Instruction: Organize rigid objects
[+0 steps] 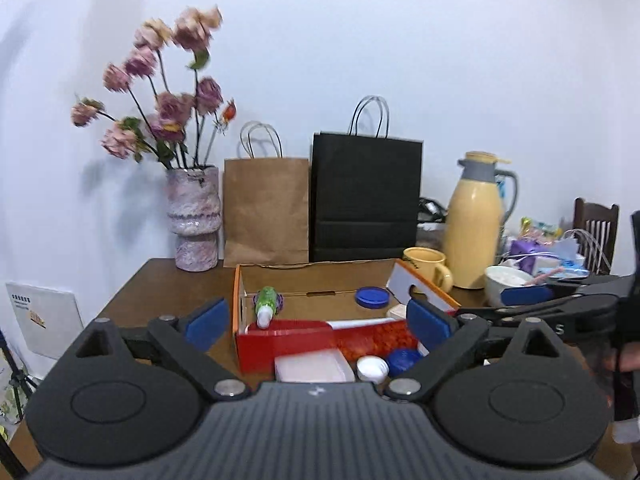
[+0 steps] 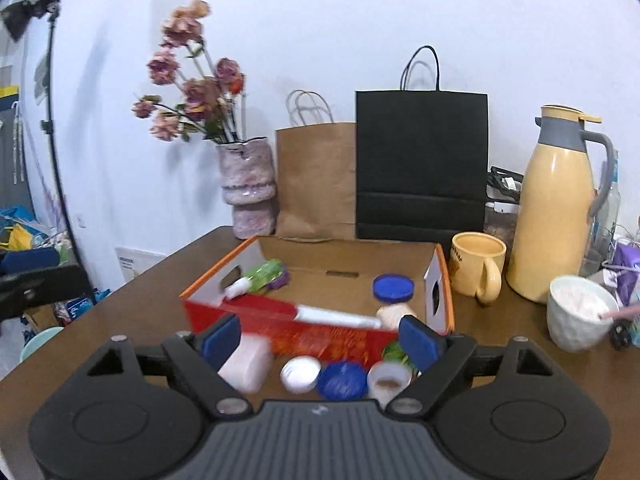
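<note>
Both sets of jaws spread wide, nothing held. Left gripper (image 1: 318,322) and right gripper (image 2: 320,338) hover at the near edge of the cardboard box (image 2: 344,258) on the tabletop (image 2: 132,304). Inside: green bottle (image 2: 260,278) far left, blue lid (image 2: 393,288) right. White cap (image 2: 300,374) and blue cap (image 2: 343,380) sit near, outside.

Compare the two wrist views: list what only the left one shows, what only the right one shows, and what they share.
Only the left wrist view: a wooden chair back at far right, and the right gripper reaching in from the right.

Only the right wrist view: a light stand by the left wall, and a small open jar in front of the box.

Both: the cardboard box holding a blue-lidded jar, the yellow mug, thermos, paper bags and vase.
</note>
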{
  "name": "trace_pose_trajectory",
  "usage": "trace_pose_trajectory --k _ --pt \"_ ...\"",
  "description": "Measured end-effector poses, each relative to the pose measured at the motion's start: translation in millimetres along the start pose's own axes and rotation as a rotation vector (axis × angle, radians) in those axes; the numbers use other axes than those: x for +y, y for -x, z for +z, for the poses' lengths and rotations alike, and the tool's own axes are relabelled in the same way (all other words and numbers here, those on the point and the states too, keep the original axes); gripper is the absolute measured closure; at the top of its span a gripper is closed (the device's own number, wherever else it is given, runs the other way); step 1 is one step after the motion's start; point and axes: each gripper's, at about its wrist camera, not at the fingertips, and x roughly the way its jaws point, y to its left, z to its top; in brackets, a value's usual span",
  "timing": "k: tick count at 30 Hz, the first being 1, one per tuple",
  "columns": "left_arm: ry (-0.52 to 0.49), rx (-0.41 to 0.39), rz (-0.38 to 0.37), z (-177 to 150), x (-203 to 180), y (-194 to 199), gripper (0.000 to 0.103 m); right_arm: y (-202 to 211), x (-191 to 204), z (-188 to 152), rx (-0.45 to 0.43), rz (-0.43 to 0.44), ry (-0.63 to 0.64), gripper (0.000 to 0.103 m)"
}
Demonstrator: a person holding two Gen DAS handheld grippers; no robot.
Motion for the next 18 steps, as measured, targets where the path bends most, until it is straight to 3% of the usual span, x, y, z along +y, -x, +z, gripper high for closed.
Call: trace_pose_trajectory --k 4,10,18 --pt "0.008 -0.057 0.023 -25 -4 53 0.001 34 17 -28 -0.01 0.026 -0.006 0.017" --pt "0.029 -0.042 0.14 -54 -8 106 0.001 86 36 -70 -0.031 0.041 0.014 0.017" --pt "0.061 -0.091 0.156 -85 -13 170 0.001 158 37 -124 -0.114 -0.027 0.034 0.01"
